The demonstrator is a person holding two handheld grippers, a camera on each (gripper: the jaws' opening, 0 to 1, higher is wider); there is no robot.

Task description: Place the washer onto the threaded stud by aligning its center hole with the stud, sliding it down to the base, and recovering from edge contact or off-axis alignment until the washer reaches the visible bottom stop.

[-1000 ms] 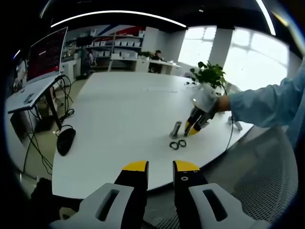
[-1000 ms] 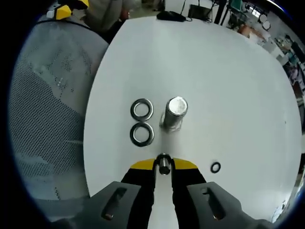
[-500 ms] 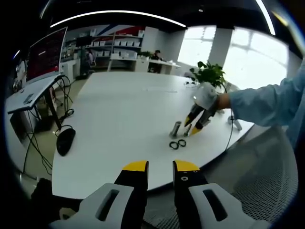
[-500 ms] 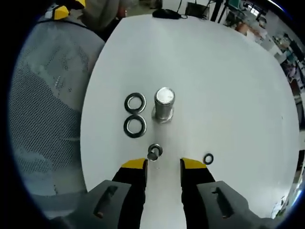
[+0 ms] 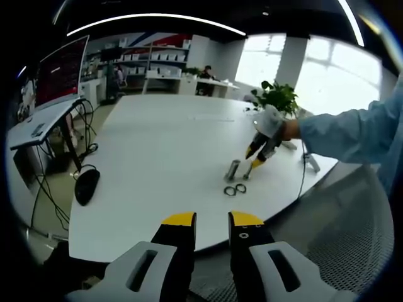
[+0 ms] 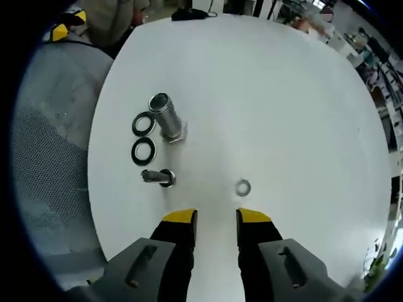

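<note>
Dropped since before, a small bolt (image 6: 157, 177) now lies left of centre, below two washers (image 6: 144, 137) and the stud (image 6: 167, 117). Right gripper (image 6: 216, 217) is held open and empty; left gripper (image 5: 211, 219) is open too.

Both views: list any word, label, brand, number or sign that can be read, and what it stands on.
None can be read.
Monitor in the left gripper view: red screen with light marks, too blurred to read.
Shelf boxes at the back: too small to tell any labels.
Stud, washers and both hand-held grippers: no markings visible.
</note>
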